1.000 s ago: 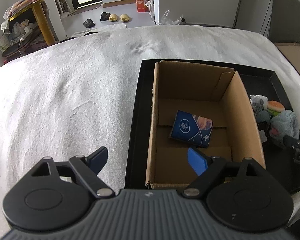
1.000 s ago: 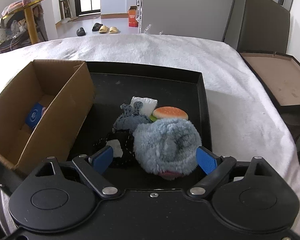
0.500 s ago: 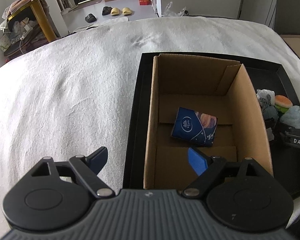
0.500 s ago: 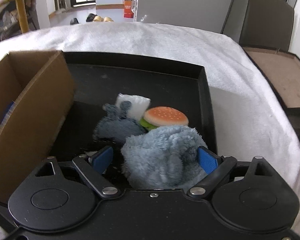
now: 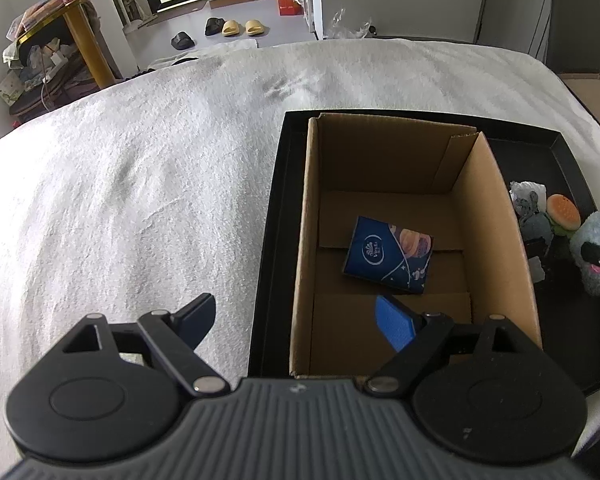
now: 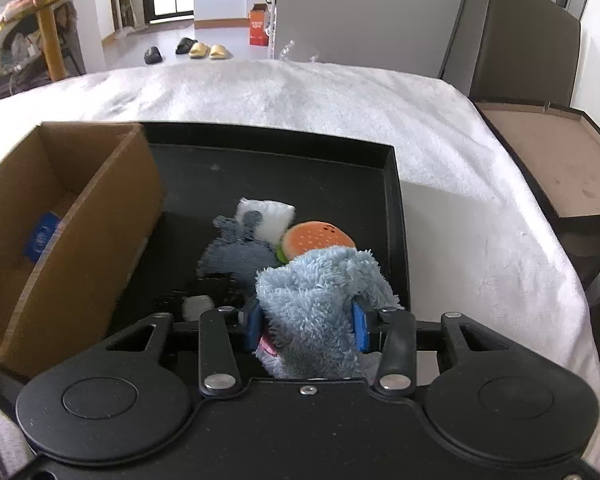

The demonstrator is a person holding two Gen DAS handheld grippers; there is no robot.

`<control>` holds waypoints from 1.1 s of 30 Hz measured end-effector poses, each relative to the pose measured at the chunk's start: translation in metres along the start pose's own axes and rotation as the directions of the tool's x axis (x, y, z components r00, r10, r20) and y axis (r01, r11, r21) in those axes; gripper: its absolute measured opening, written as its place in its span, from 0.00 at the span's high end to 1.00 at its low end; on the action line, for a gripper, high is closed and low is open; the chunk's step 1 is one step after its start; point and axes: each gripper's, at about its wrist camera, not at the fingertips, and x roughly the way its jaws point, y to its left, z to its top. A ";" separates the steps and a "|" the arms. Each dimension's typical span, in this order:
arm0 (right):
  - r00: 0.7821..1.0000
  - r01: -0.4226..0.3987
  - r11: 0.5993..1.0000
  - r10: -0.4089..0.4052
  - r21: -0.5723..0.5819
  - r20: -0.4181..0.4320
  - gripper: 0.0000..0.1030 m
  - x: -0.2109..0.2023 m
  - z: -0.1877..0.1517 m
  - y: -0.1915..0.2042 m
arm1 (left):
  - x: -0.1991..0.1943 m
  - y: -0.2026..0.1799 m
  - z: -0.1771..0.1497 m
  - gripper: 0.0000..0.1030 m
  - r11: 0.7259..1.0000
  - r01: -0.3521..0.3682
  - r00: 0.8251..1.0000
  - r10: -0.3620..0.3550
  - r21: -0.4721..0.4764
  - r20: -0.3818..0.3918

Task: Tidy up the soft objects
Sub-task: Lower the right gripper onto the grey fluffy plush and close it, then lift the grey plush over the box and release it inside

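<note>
Bedding in white lies under a black tray (image 6: 392,184). On the tray's left stands a cardboard box (image 6: 100,240) holding a blue packet (image 5: 388,254). Right of the box, right tongs (image 6: 306,326) clench a fluffy blue plush (image 6: 312,296), light and squashy, gripped mid-body. Left tongs (image 5: 296,320) gape, released, over the box's near left corner.

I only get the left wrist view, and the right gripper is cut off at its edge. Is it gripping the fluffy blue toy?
Observer: Yes. The right gripper is shut on the fluffy blue toy, with its fingers pressed into the fur on both sides.
Operator: Is the burger toy caught too?
Observer: No. The burger toy sits beyond the fingers, outside the grip.
Operator: Anything else close by?
Observer: A small pale scrap lies on the black tray, just left of the gripper.
</note>
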 end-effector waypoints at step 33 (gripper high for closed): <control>0.985 -0.098 0.973 0.125 -0.209 0.118 0.59 -0.075 0.053 0.092 | -0.006 0.026 -0.007 0.19 0.994 0.094 0.995 -0.093 -0.049 0.030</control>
